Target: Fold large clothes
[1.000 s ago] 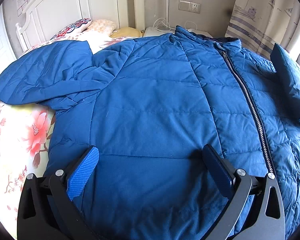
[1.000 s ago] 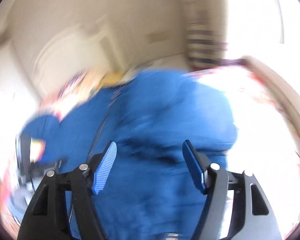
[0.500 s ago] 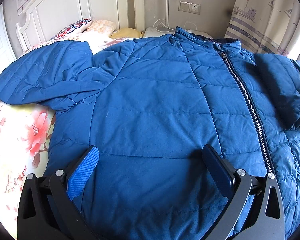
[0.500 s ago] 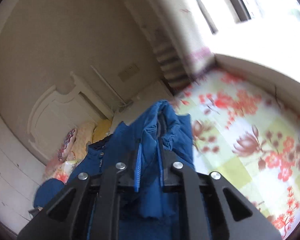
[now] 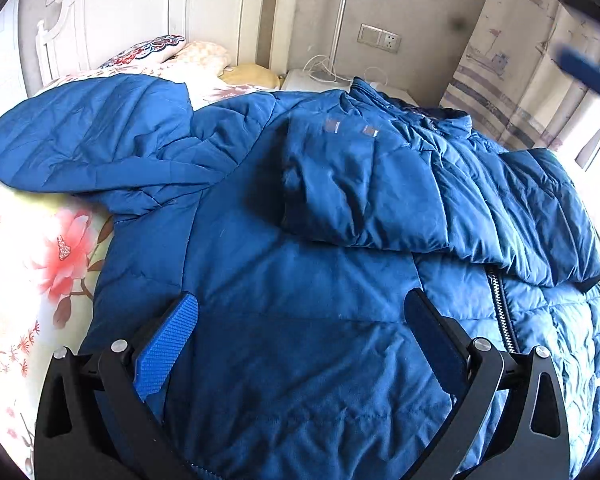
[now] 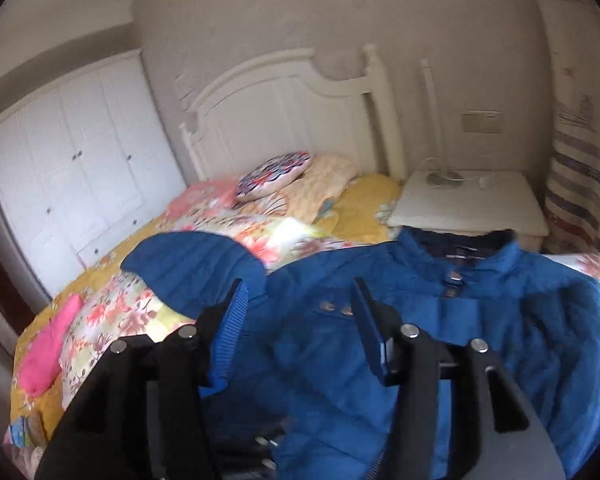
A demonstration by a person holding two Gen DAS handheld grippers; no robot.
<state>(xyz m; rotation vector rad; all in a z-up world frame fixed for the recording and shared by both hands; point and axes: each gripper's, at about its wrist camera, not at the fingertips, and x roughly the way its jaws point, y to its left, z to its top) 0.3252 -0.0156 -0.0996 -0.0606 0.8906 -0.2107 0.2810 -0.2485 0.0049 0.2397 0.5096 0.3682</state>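
A blue quilted jacket (image 5: 300,280) lies front-up on the floral bed, its zip (image 5: 500,312) showing at the lower right. One sleeve (image 5: 364,192) lies folded across the chest, while the other sleeve (image 5: 88,148) stretches out to the left. My left gripper (image 5: 300,312) hovers open over the jacket's lower front with only flat fabric beneath it. My right gripper (image 6: 300,300) is above the jacket (image 6: 440,340), its jaws opening with nothing between them. A blurred blue finger of it shows at the top right of the left wrist view.
A white headboard (image 6: 284,104) and pillows (image 6: 276,176) stand beyond the jacket. A white nightstand (image 6: 468,204) with a lamp base sits by the collar, and a curtain (image 5: 512,60) hangs to the right. White wardrobe doors (image 6: 68,160) stand at the left. Something pink (image 6: 48,352) lies on the bedspread.
The right gripper carried the sleeve over the chest, let go of it and lifted away, turning toward the headboard. The left gripper kept still.
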